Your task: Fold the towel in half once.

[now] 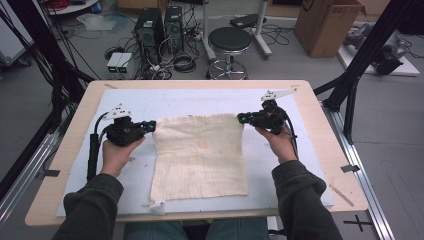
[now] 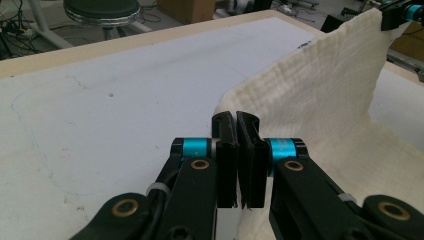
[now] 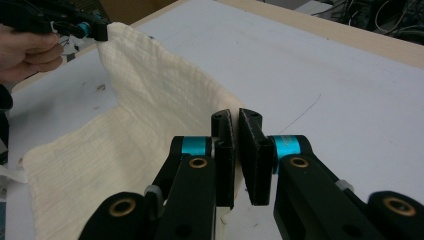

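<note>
A cream woven cloth (image 1: 200, 157) lies on the white mat (image 1: 190, 100), its near edge flat and its far edge lifted. My left gripper (image 1: 150, 125) is shut on the cloth's far left corner. My right gripper (image 1: 242, 118) is shut on the far right corner. In the left gripper view the jaws (image 2: 235, 117) pinch the cloth (image 2: 320, 100), which rises toward the other gripper at the top right. In the right gripper view the jaws (image 3: 234, 117) clamp the cloth (image 3: 135, 110), which stretches to the other gripper at the top left.
The wooden table (image 1: 75, 115) carries the mat. A small white scrap (image 1: 157, 206) lies by the cloth's near left corner. On the floor beyond stand a black stool (image 1: 229, 42), computer towers (image 1: 150, 30) and a cardboard box (image 1: 327, 25).
</note>
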`<state>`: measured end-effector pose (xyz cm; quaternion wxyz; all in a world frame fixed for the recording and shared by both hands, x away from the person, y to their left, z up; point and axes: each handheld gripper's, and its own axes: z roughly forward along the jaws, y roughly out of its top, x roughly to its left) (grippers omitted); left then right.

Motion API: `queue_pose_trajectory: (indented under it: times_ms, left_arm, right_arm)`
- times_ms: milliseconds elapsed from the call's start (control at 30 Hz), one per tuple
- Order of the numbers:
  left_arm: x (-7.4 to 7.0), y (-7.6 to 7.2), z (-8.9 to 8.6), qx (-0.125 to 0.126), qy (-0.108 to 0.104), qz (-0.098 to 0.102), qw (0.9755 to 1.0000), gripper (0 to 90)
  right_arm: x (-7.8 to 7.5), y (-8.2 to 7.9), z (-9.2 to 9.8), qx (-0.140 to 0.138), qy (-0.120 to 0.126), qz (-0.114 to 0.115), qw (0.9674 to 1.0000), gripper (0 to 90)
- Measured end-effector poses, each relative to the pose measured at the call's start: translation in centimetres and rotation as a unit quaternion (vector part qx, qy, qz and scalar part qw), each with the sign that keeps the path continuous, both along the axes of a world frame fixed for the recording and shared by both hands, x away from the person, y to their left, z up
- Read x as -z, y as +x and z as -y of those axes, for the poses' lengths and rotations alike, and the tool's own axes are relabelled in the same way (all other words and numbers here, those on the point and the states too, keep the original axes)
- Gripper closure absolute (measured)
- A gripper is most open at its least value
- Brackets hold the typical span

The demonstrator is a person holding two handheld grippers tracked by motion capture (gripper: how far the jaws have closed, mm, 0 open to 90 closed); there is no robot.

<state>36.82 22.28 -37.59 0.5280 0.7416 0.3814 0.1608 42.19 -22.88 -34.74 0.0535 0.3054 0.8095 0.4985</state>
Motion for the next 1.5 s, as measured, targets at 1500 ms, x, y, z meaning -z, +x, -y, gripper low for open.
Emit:
queue_pose_trajectory:
  times_ms: [1500]
  left_arm:
    - [3.9, -8.8, 0.4, 0.075, 0.076, 0.009, 0.9943, 86.1]
  right_arm:
    - [5.1, -7.7, 0.8, -0.054, -0.044, -0.011, 0.9975, 84.7]
